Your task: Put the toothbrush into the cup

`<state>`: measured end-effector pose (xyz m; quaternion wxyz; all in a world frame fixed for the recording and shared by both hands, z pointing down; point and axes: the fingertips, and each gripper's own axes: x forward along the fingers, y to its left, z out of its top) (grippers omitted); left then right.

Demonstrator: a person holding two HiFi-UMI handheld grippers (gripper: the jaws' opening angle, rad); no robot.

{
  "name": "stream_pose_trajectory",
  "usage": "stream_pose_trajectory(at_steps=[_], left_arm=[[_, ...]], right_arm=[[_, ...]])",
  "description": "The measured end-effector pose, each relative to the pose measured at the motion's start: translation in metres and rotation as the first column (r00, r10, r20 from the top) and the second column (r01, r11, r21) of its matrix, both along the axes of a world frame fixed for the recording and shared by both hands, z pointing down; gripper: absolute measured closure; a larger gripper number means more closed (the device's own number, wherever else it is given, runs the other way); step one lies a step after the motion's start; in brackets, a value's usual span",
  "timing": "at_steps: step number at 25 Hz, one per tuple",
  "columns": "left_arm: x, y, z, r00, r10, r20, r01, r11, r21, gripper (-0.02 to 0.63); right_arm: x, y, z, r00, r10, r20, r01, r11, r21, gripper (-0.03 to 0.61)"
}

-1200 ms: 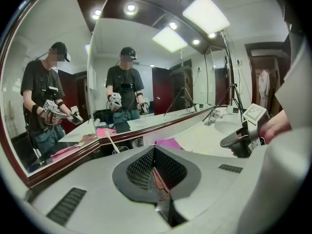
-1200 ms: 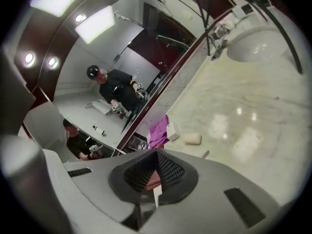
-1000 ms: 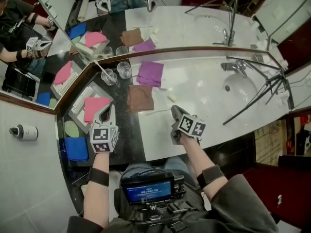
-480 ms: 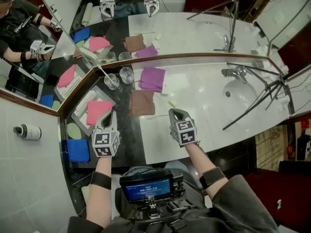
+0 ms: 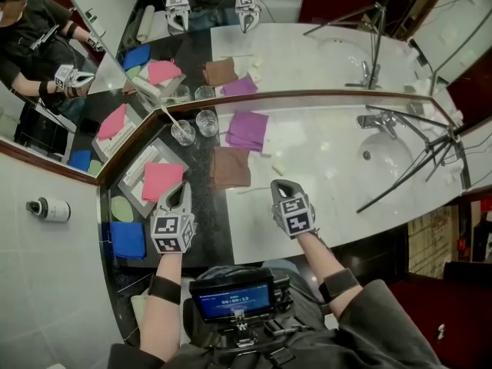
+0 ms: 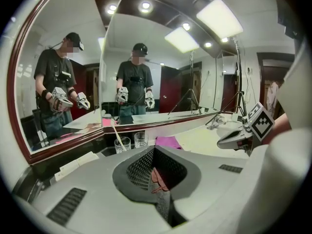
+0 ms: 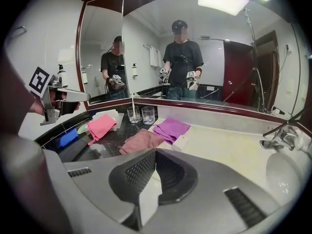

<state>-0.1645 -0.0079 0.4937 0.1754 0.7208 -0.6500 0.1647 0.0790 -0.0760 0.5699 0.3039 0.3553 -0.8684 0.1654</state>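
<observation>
Two clear glass cups [image 5: 183, 131] [image 5: 206, 121] stand on the dark counter by the mirror. A white toothbrush [image 5: 171, 117] leans in the left cup, and shows again as toothbrush [image 7: 132, 104] and toothbrush [image 6: 117, 134]. A second thin white toothbrush [image 5: 252, 190] lies flat on the pale counter, just left of my right gripper [image 5: 278, 184]. That gripper is shut and empty. My left gripper [image 5: 175, 193] hovers over the dark counter near the pink cloth, also shut and empty. Both grippers stay well short of the cups.
Pink cloth [image 5: 160, 179] on a white tray, brown cloth [image 5: 230, 166], purple cloth [image 5: 247, 129] and blue cloth [image 5: 127, 239] lie around. A small white bar [image 5: 278, 167] sits ahead of the right gripper. Sink [image 5: 383, 148], faucet [image 5: 374, 118] and tripod legs [image 5: 415, 164] are at right.
The right gripper has rolled so its marker cube now faces up, staying in about the same place. The left gripper has barely moved.
</observation>
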Motion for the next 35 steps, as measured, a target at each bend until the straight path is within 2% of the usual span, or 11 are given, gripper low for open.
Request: stream_pose_trajectory(at_steps=[7, 14, 20, 25, 27, 28, 33, 35], left_arm=[[-0.002, 0.002, 0.004, 1.0, -0.02, 0.007, 0.02, 1.0, -0.002, 0.611], [-0.012, 0.01, 0.009, 0.998, -0.058, 0.01, 0.058, 0.998, -0.007, 0.611], [-0.032, 0.015, 0.014, 0.995, -0.104, 0.006, 0.104, 0.995, -0.01, 0.611], [-0.055, 0.015, 0.02, 0.988, -0.152, -0.003, 0.152, 0.988, -0.009, 0.611], [-0.066, 0.012, 0.022, 0.986, -0.167, -0.005, 0.167, 0.986, -0.005, 0.611], [-0.071, 0.011, 0.023, 0.985, -0.173, -0.006, 0.173, 0.985, -0.003, 0.611], [-0.092, -0.001, 0.032, 0.98, -0.198, -0.015, 0.198, 0.98, 0.002, 0.611], [-0.098, -0.008, 0.034, 0.979, -0.203, -0.022, 0.203, 0.979, 0.007, 0.611]], right_arm=[[-0.006, 0.0, 0.005, 0.998, -0.05, -0.039, 0.05, 0.999, 0.005, 0.565], [-0.042, -0.012, -0.005, 0.975, -0.175, -0.139, 0.188, 0.978, 0.085, 0.56], [-0.101, -0.03, -0.012, 0.932, -0.29, -0.219, 0.327, 0.933, 0.153, 0.555], [-0.159, -0.046, -0.014, 0.909, -0.358, -0.211, 0.393, 0.907, 0.153, 0.514], [-0.182, -0.053, -0.013, 0.904, -0.373, -0.209, 0.407, 0.901, 0.15, 0.5], [-0.195, -0.056, -0.013, 0.902, -0.379, -0.206, 0.411, 0.9, 0.147, 0.463], [-0.256, -0.076, -0.009, 0.89, -0.409, -0.201, 0.439, 0.888, 0.137, 0.428], [-0.278, -0.087, -0.009, 0.896, -0.404, -0.185, 0.43, 0.893, 0.134, 0.412]])
